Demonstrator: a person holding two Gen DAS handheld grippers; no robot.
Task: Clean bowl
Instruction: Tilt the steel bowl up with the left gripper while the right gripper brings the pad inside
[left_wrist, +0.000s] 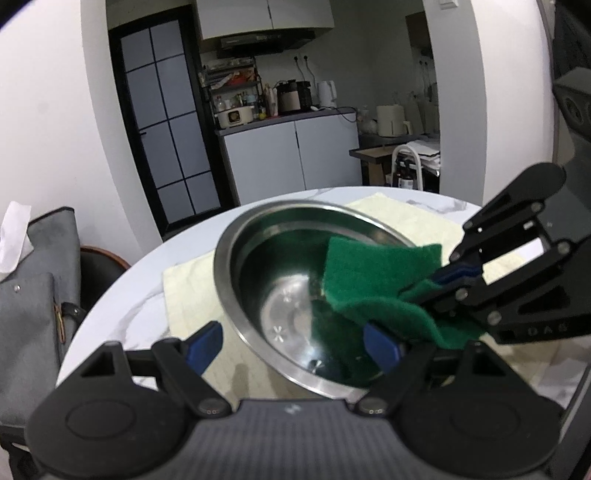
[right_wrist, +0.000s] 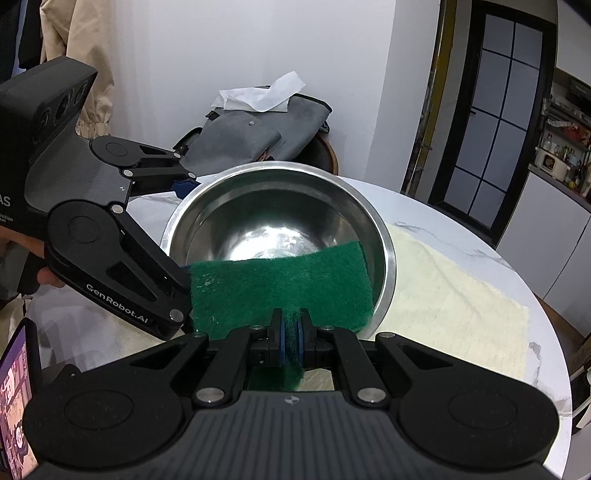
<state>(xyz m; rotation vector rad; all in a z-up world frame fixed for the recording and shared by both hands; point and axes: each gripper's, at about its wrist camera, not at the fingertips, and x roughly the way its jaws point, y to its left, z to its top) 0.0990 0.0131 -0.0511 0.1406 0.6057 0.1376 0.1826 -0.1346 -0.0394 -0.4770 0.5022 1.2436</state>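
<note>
A steel bowl (right_wrist: 277, 206) is tilted up over the cream cloth, its opening turned toward the right wrist view. My left gripper (left_wrist: 291, 347) stands wide across the bowl's (left_wrist: 258, 258) near wall, one blue pad outside and the other inside, holding it. From the right wrist view the left gripper (right_wrist: 184, 229) straddles the bowl's left rim. My right gripper (right_wrist: 291, 332) is shut on a green scouring pad (right_wrist: 280, 288) that drapes over the rim and into the bowl. In the left wrist view the right gripper (left_wrist: 439, 284) comes in from the right with the scouring pad (left_wrist: 369, 273).
The cream cloth (right_wrist: 443, 295) covers part of a round marble table (right_wrist: 424, 206). A grey bag (right_wrist: 258, 129) with a white tissue on it sits on a chair past the table's edge. A phone screen (right_wrist: 14, 406) shows at the lower left. A hand (right_wrist: 48, 277) holds the left gripper.
</note>
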